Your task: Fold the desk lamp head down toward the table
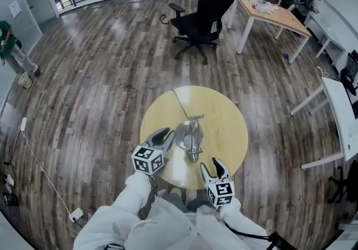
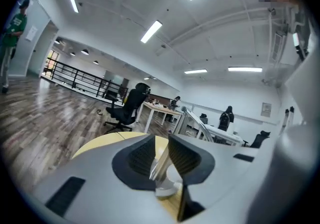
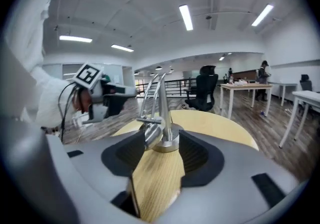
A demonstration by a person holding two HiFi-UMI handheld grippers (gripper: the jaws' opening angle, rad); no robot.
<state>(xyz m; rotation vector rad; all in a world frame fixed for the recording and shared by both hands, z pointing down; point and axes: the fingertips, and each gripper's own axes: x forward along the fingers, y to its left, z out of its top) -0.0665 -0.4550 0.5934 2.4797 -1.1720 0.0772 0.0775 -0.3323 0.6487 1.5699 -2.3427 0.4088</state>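
Observation:
A silver desk lamp [image 1: 190, 136] stands mid-way across the round yellow table [image 1: 224, 114], its cord running to the far edge. In the right gripper view the lamp [image 3: 159, 102] has upright arms, and its head hangs low beside its round base. My left gripper [image 1: 165, 133] is at the lamp's left side. Through its narrow jaw gap [image 2: 161, 154] the lamp's arm [image 2: 199, 124] shows, and I see no pad pressing on it. My right gripper [image 1: 215, 165] sits near the table's front edge. It is open [image 3: 165, 152], with the lamp base just beyond its tips.
A black office chair [image 1: 201, 17] and a wooden desk [image 1: 271, 14] stand beyond the table on the wood floor. A white desk [image 1: 341, 114] is at the right. A cable [image 1: 39, 165] trails on the floor at the left, and a person [image 1: 8, 47] stands far left.

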